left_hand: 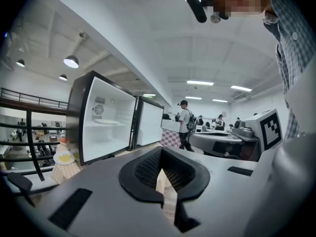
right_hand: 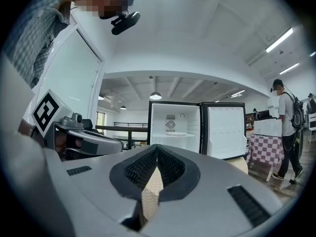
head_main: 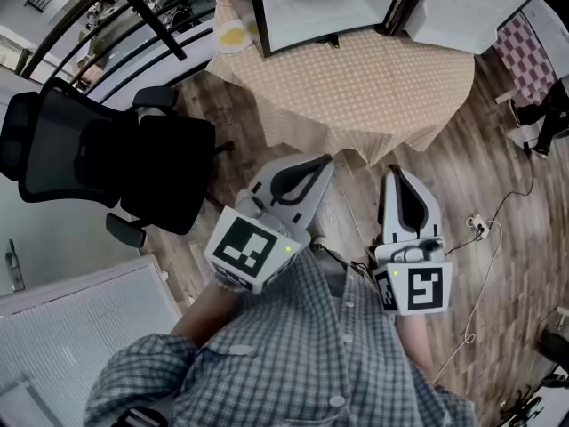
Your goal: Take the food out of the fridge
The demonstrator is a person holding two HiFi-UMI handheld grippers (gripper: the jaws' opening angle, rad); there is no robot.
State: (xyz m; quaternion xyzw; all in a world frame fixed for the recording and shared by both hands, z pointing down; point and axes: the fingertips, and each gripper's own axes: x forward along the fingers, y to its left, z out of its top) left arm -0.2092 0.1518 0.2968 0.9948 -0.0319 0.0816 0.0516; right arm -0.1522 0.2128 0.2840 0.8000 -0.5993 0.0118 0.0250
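Note:
A small fridge (head_main: 329, 3) stands open on a round table with a beige checked cloth (head_main: 373, 87). In the left gripper view the fridge (left_hand: 106, 117) shows a white interior with a pale plate (left_hand: 104, 122) on its shelf, and its door (left_hand: 149, 125) is swung to the right. A plate of yellow food (head_main: 233, 36) sits on the cloth to the left of the fridge. My left gripper (head_main: 327, 160) and right gripper (head_main: 392, 172) are held side by side short of the table's near edge. Both are shut with nothing in them, well back from the fridge.
A black office chair (head_main: 98, 149) stands to the left, by a dark railing (head_main: 133, 25). A cable with a plug (head_main: 480, 225) lies on the wooden floor at the right. A white panel (head_main: 80, 327) is at the lower left. A person with a backpack (left_hand: 186, 125) stands far off.

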